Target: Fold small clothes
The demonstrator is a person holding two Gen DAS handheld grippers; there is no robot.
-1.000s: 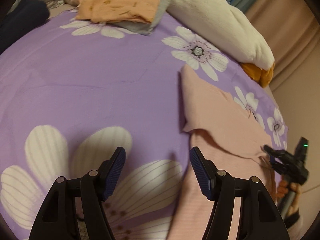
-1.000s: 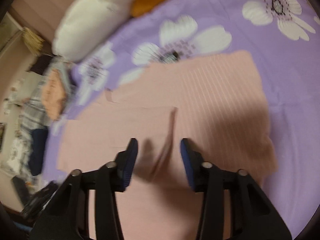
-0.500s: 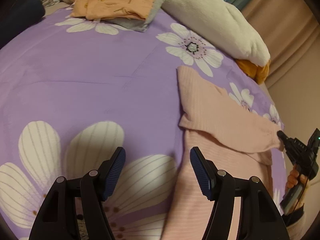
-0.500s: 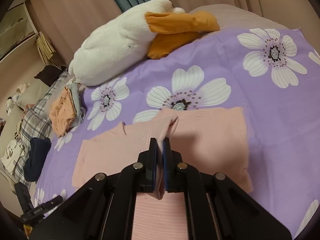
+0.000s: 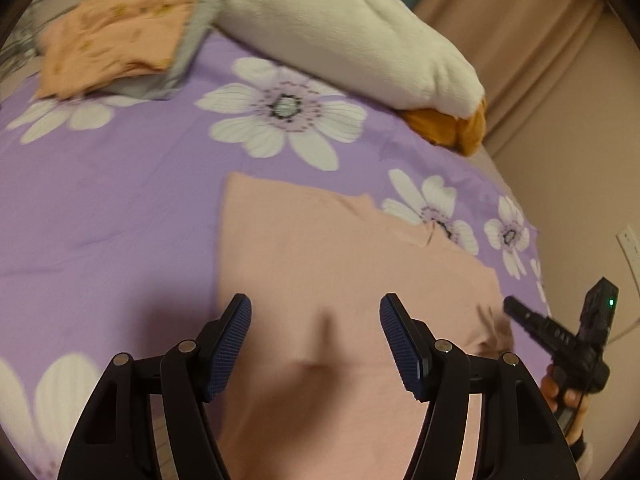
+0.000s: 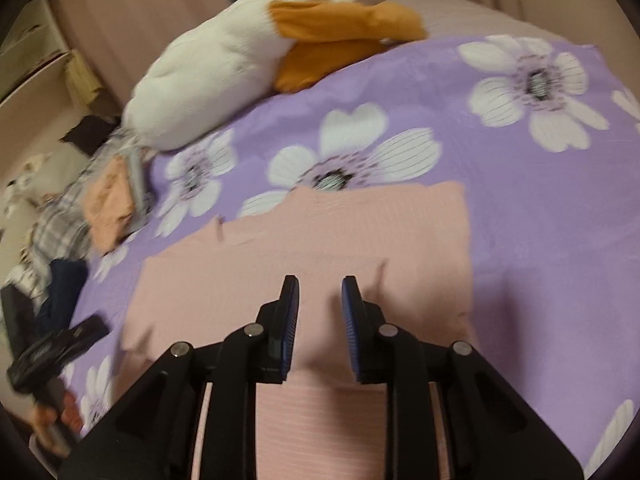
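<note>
The ribbed pink cotton garment (image 5: 328, 280) lies flat on the purple floral bedspread (image 5: 100, 200), directly beneath both grippers. Left gripper (image 5: 316, 336) stands apart, empty; right gripper (image 6: 320, 316) is opening, empty, at three o'clock.

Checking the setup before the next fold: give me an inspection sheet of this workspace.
Surface: purple floral bedspread.
Job's things: pink garment lying flat, partly folded.
Clutter: folded orange clothes, white plush toy, plaid fabric.
Grippers: left gripper open above the garment; right gripper with jaws opening, nothing between them.
Cables: thin cable by the wall.
Surroundings: curtains, wall socket.
</note>
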